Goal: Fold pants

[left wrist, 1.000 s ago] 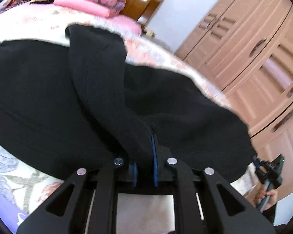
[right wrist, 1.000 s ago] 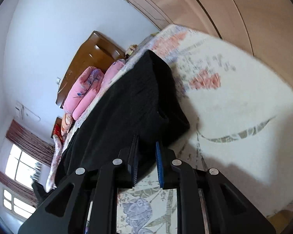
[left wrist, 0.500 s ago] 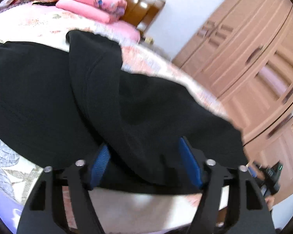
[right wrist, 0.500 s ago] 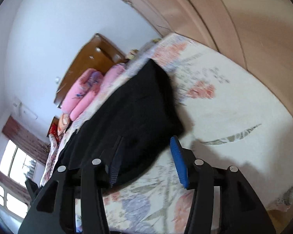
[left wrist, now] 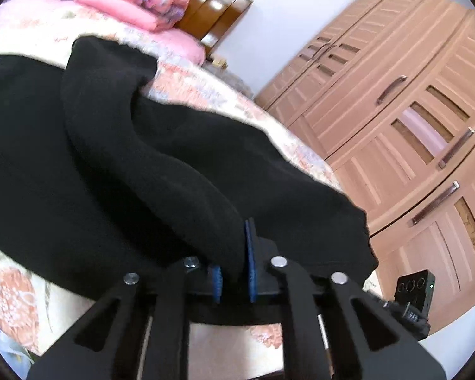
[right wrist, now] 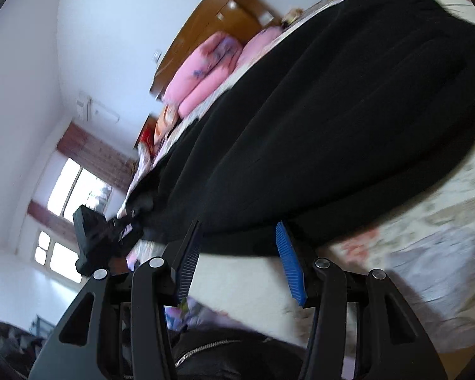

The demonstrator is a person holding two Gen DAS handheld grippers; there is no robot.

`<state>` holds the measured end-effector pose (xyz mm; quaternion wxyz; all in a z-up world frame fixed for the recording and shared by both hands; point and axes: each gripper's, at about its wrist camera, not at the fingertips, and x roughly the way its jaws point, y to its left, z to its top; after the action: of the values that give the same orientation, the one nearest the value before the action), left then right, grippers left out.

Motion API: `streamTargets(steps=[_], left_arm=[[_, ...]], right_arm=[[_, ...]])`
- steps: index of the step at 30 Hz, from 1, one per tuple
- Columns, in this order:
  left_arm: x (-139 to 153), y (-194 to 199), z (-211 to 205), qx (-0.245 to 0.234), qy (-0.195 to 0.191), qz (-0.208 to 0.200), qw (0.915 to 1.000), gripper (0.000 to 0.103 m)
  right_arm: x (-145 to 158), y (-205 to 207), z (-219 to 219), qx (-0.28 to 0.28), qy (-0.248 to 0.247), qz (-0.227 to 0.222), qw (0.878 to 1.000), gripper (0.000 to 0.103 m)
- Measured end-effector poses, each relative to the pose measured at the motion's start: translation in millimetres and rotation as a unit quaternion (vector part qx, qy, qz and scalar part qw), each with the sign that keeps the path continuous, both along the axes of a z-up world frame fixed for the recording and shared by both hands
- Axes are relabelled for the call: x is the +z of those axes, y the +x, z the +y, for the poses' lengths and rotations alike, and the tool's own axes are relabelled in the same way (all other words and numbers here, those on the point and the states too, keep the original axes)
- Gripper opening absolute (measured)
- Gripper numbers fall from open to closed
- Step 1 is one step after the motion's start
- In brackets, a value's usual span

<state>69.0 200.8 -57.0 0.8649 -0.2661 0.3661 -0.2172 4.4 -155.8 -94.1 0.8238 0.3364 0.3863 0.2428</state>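
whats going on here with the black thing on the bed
A person holding two handheld tongs is folding black pants spread on a floral bedspread. The left tongs are shut on a fold of the fabric at the near edge. The right tongs are open at the pants' near edge, gripping nothing. Pink bedding is stacked by the wooden headboard.

Left wrist view: low and close over black knitted pants (left wrist: 117, 171), facing a tall light-brown wooden wardrobe (left wrist: 395, 101). Right wrist view: rolled sideways, close, facing the window (right wrist: 76, 190). Shared: pants, pink folded quilts (left wrist: 133, 6), dark wooden headboard (right wrist: 218, 22).
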Motion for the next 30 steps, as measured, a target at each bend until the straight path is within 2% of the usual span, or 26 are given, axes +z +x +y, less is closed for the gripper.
streamTargets(steps=[4, 10, 15, 19, 21, 22, 23, 26, 28, 30], left_arm=[[16, 3, 11, -0.008, -0.081, -0.001, 0.9967, 0.01], [35, 13, 21, -0.019, -0.149, 0.002, 0.9887, 0.01], [41, 15, 23, -0.023, -0.154, 0.001, 0.9878, 0.01], [39, 12, 27, -0.022, -0.149, 0.001, 0.9886, 0.01], [36, 11, 29, -0.02, -0.138, 0.003, 0.9903, 0.01], [35, 10, 28, -0.019, -0.128, 0.004, 0.9916, 0.01], [34, 9, 25, -0.016, -0.109, 0.005, 0.9939, 0.01], [32, -1, 14, -0.014, -0.03, 0.006, 0.9994, 0.01], [28, -10, 8, -0.014, 0.022, 0.006, 0.9997, 0.01], [18, -14, 5, -0.012, 0.051, 0.018, 0.9985, 0.01]], right_arm=[[-1, 7, 0, -0.007, 0.012, 0.011, 1.0, 0.046], [0, 12, 4, 0.003, 0.033, 0.021, 0.999, 0.047], [0, 13, 8, 0.009, 0.038, 0.026, 0.999, 0.047], [-7, 16, -11, -0.055, 0.088, 0.006, 0.995, 0.047], [-6, 14, -18, -0.074, 0.076, 0.004, 0.994, 0.044], [-4, 11, -17, -0.082, 0.049, 0.004, 0.995, 0.021], [1, 6, -15, -0.084, 0.026, -0.003, 0.996, 0.015], [17, -14, -10, -0.083, -0.02, -0.019, 0.996, 0.012], [19, -23, -11, -0.083, -0.018, -0.015, 0.996, 0.011], [10, -25, -10, -0.08, -0.018, 0.004, 0.997, 0.01]])
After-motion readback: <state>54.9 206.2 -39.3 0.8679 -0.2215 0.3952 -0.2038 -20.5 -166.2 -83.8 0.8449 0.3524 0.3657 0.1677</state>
